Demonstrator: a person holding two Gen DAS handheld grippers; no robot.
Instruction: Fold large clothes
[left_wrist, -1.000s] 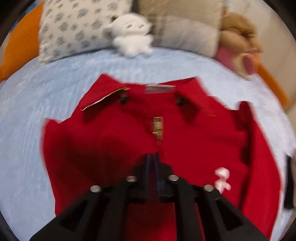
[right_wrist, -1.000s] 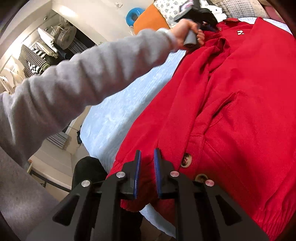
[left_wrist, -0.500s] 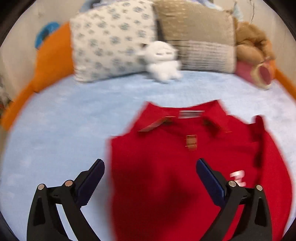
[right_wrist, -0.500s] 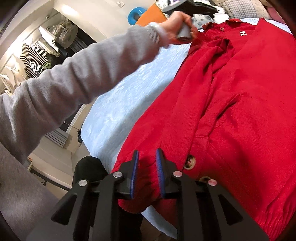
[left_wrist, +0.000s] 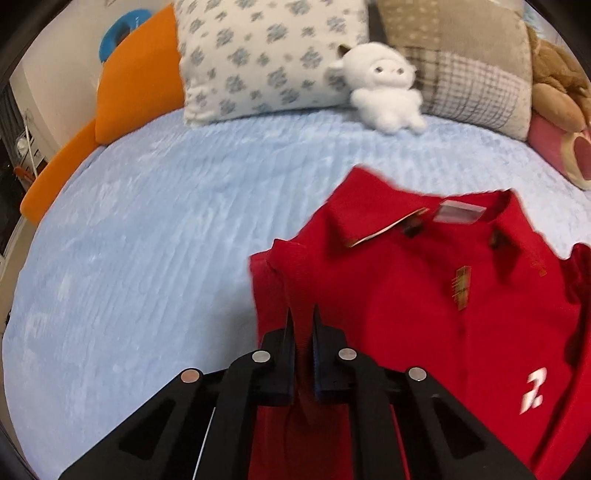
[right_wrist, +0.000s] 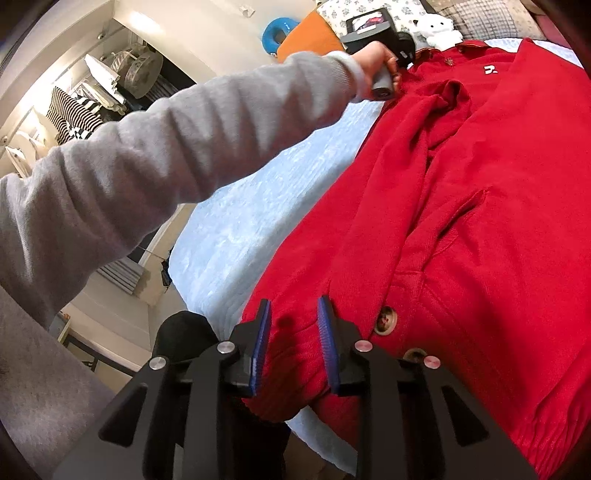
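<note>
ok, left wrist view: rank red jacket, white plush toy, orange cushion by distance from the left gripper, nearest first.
1. Red button-up jacket: pinched in the left gripper, spreading right.
2. White plush toy: far, centre-right, against the pillows.
3. Orange cushion: far upper left; too close to call with the toy.

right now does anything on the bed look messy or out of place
The red jacket is not lying flat: the sleeve is bunched into a rumpled ridge along the front, and the collar is flipped, showing a tag. The hem corner hangs over the bed edge, crumpled between the right gripper fingers.
</note>
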